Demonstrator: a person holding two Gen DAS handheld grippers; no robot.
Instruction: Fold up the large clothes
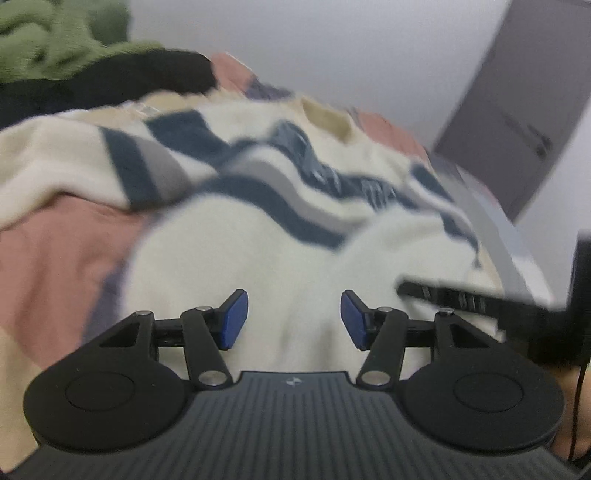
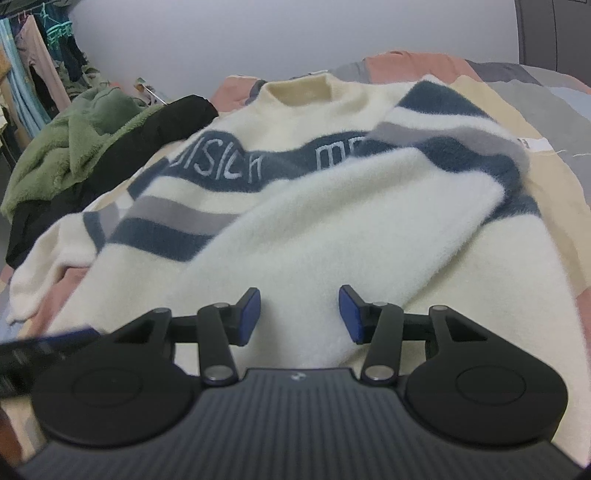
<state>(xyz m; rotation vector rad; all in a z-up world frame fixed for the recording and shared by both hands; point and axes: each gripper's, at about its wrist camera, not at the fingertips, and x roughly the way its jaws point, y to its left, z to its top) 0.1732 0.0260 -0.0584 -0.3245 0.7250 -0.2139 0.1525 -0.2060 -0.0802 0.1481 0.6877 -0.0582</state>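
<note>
Right wrist view shows the cream sweater (image 2: 332,221) with dark blue and grey stripes lying on a bed cover (image 2: 406,61) of pink, grey and beige patches. Its collar (image 2: 299,86) is at the far side, toward the pale wall (image 2: 258,33). One sleeve (image 2: 424,155) is folded across the body of the sweater, from the far right side down toward the near edge. The other sleeve (image 2: 44,258) lies out to the left of the sweater, its end reaching past the body onto the cover. The right gripper (image 2: 299,317) is above the near part of the sweater; its blue pads stand apart, and no cloth is seen pinched between them. The left gripper shows blurred at the lower left of this view.

To the left of the sweater, close to its shoulder, a green fleece garment (image 2: 74,140) and a black garment (image 2: 177,114) lie in a heap — little free room there. To the right of the sweater the cover is bare.

In the left wrist view, which is blurred, the left gripper (image 1: 293,319) is over the white lower part of the sweater (image 1: 258,240), pads spread, nothing between them. The right gripper (image 1: 480,299) appears just to the right, over the same hem — the two tools are close together.
</note>
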